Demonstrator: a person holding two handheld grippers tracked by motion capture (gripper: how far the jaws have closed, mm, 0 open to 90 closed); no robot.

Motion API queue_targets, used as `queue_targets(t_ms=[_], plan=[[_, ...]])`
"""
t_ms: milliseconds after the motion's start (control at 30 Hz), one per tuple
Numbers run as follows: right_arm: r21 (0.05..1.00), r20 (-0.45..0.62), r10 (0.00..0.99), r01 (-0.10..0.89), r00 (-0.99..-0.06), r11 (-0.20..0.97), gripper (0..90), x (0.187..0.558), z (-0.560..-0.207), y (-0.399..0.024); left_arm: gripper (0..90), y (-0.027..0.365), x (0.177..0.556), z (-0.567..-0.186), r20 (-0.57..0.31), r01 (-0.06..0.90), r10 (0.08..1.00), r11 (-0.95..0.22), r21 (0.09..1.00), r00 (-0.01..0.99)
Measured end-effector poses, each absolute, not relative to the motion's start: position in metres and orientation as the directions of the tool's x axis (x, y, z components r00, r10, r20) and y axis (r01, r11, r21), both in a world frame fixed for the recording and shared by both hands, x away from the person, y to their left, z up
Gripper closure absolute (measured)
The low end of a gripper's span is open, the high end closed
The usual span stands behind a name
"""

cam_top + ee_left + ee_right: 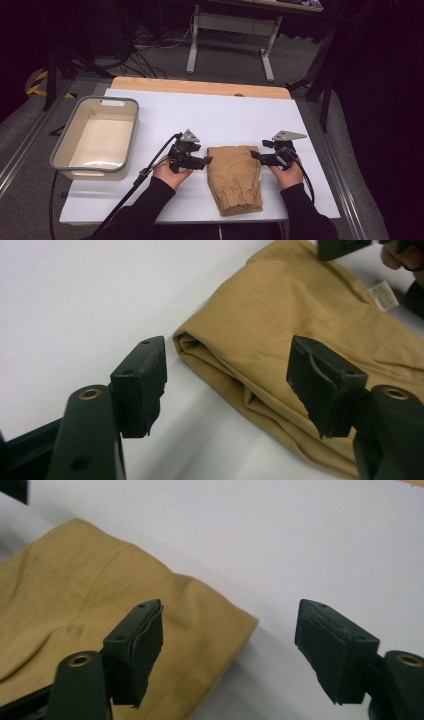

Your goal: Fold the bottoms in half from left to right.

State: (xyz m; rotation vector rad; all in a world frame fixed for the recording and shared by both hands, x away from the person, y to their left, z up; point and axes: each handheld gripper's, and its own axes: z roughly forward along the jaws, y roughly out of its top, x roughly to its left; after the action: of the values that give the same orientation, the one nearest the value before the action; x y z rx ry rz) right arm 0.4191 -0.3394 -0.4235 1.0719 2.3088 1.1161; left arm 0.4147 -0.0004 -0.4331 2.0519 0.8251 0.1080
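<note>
Both tongs, left (207,160) and right (254,155), agape flanking folded tan trousers (234,177); empty bin (95,139) far left on counter (210,117).

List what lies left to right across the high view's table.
Bin → left hand-held gripper → folded tan garment → right hand-held gripper, both hand-held grippers open beside the garment.

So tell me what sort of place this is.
Probably a lab or workshop recording bench: a white-covered wooden table, cables tangled on the grey floor, and a hand-held black gripper beside folded tan trousers.
</note>
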Motion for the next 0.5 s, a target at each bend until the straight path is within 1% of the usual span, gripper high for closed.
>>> queue_targets(t_ms=[67,233,267,400,433,500], plan=[[0.786,0.01,0.76,0.475,-0.65,0.396,27.3,0.416,-0.424,-0.343,33.2,-0.008,0.423,-0.436,-0.217,0.527,0.607,-0.396,0.752,0.765],[0.799,0.004,0.758,0.458,-0.652,0.39,26.8,0.408,-0.42,-0.347,33.3,-0.025,0.438,-0.444,-0.151,0.525,0.627,-0.47,0.71,0.765],[0.801,0.0,0.757,0.453,-0.653,0.39,26.8,0.408,-0.42,-0.347,34.1,-0.028,0.441,-0.446,-0.162,0.534,0.624,-0.473,0.701,0.765],[0.8,-0.013,0.757,0.447,-0.653,0.4,26.2,0.406,-0.42,-0.346,42.6,-0.032,0.447,-0.452,-0.234,0.579,0.603,-0.476,0.662,0.763],[0.8,-0.017,0.759,0.447,-0.651,0.401,26.0,0.406,-0.42,-0.346,45.2,-0.033,0.447,-0.452,-0.238,0.581,0.602,-0.475,0.661,0.762],[0.802,-0.017,0.762,0.446,-0.648,0.397,25.9,0.406,-0.419,-0.347,47.4,-0.035,0.446,-0.452,-0.232,0.581,0.604,-0.482,0.656,0.763]])
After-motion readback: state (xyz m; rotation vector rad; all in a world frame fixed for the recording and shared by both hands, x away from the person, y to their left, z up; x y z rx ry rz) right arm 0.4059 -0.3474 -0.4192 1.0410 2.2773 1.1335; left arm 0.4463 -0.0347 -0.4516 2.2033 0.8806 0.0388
